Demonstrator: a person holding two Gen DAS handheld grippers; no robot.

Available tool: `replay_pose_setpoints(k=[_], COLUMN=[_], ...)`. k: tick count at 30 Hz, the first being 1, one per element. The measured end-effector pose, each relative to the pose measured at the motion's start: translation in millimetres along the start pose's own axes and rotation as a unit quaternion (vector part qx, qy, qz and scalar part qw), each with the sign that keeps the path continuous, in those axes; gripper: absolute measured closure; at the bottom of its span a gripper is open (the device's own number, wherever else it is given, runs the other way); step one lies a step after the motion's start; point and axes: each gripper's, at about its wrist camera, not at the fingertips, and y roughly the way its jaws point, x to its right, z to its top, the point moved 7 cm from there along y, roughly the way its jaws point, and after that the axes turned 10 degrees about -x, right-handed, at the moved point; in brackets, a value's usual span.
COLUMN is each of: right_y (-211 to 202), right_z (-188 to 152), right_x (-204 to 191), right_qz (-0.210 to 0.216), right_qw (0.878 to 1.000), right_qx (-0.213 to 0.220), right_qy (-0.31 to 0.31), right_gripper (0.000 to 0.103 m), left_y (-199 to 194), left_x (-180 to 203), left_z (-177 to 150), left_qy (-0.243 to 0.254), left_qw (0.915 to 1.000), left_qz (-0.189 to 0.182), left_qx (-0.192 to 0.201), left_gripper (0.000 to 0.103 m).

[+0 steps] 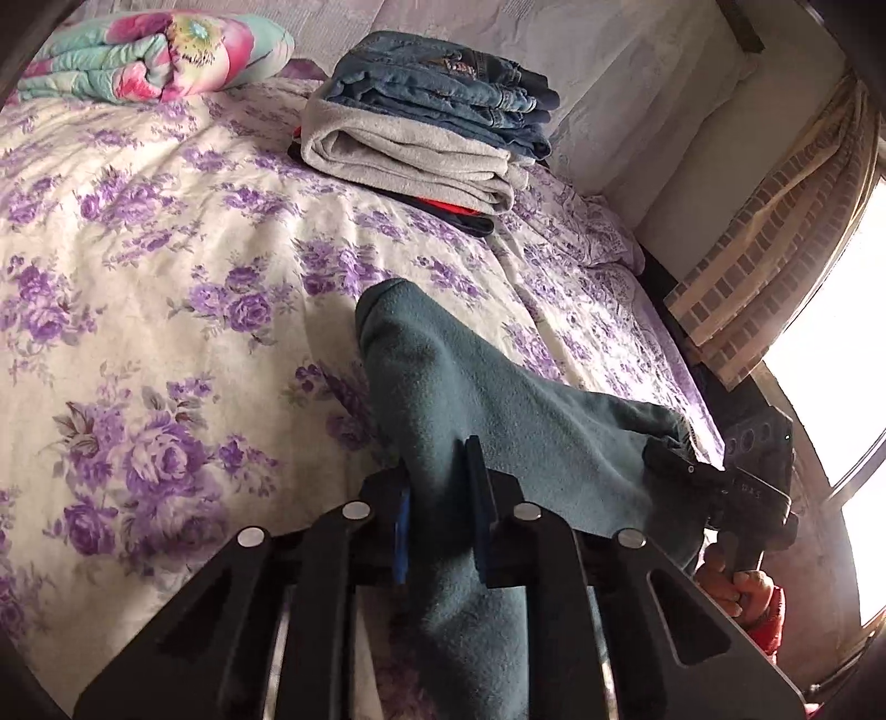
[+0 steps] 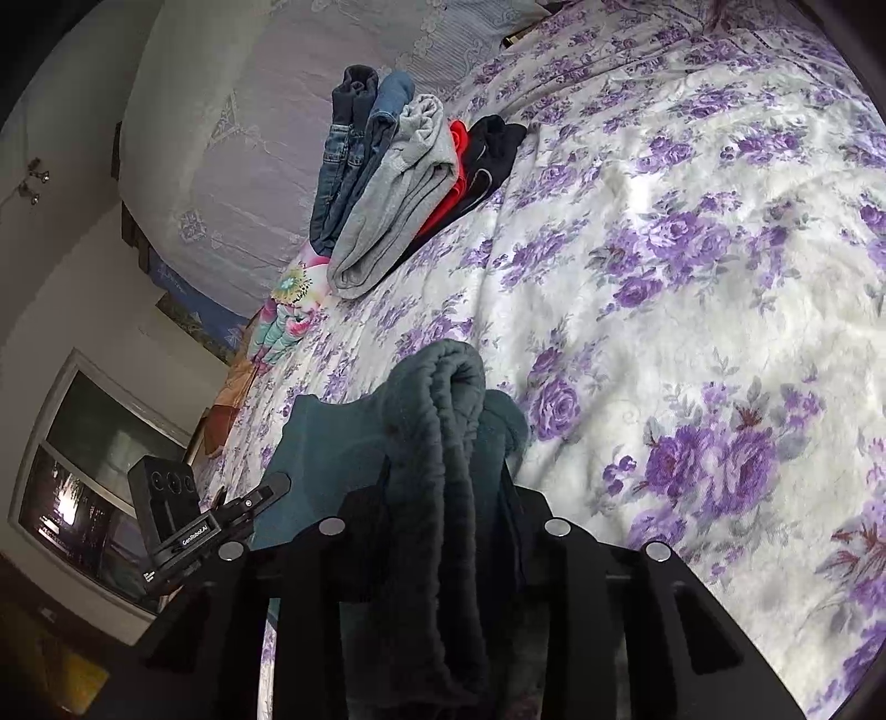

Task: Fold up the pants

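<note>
Pants (image 1: 443, 387) of teal fleece hang over the flowered bed cover (image 1: 166, 277), held up between both tools. From the left wrist camera, the left gripper (image 1: 440, 487) is clamped on a flat stretch of the teal cloth, its two black fingers pressed against either side of the fabric, which runs up past them to a rounded corner and drops below them out of sight. In the same view the cloth stretches off to the right, where the right gripper (image 1: 673, 459) grips another edge; a hand (image 1: 736, 587) with a red sleeve holds that tool low at the right edge. From the right wrist camera, the right gripper (image 2: 443, 487) is closed on a thick, bunched fold of the pants (image 2: 437, 421), the folded layers standing up as a rounded hump above the fingers. The left gripper (image 2: 266, 493) appears at the lower left of that view, its tip against the teal cloth. Farther up the bed sits a stack of folded clothes (image 1: 426, 127): jeans on top, a grey garment under them, then red and black pieces at the bottom. A bright flowered quilt (image 1: 160, 50) lies rolled near the head of the bed, well apart from the pants
</note>
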Motion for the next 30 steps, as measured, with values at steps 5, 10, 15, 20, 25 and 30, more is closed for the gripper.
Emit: replay_pose_setpoints(k=[5, 10, 15, 20, 25, 30], right_y=[-4.2, 0.1, 3.0, 2.2, -4.5, -2.1], right_z=[-1.3, 0.2, 0.4, -0.3, -3.6, -3.6], right_x=[-4.5, 4.1, 8.5, 5.1, -6.8, -1.2], right_qz=[-0.009, -0.005, 0.001, -0.009, -0.028, -0.028], right_qw=[1.000, 1.000, 1.000, 1.000, 0.999, 1.000], right_qx=[0.010, -0.002, -0.008, -0.002, 0.019, 0.010], right_qy=[-0.015, 0.006, 0.020, 0.012, -0.020, -0.004], right_gripper=[0.072, 0.071, 0.070, 0.071, 0.073, 0.073], left_y=[-5.4, 20.9, 23.3, 19.6, -4.7, 8.2], left_x=[20.2, -7.4, -22.1, -3.8, 10.6, 7.0], left_z=[-6.6, 1.3, 4.9, 0.6, 0.4, 1.0], left_qy=[0.051, -0.029, -0.089, -0.038, 0.005, 0.007], left_qw=[0.9983, 0.9983, 0.9912, 0.9976, 0.9999, 0.9991], left_qz=[0.028, -0.006, -0.082, -0.034, -0.008, 0.034], left_qx=[0.008, -0.050, -0.054, -0.047, 0.007, -0.024], left_gripper=[0.094, 0.082, 0.081, 0.091, 0.094, 0.087])
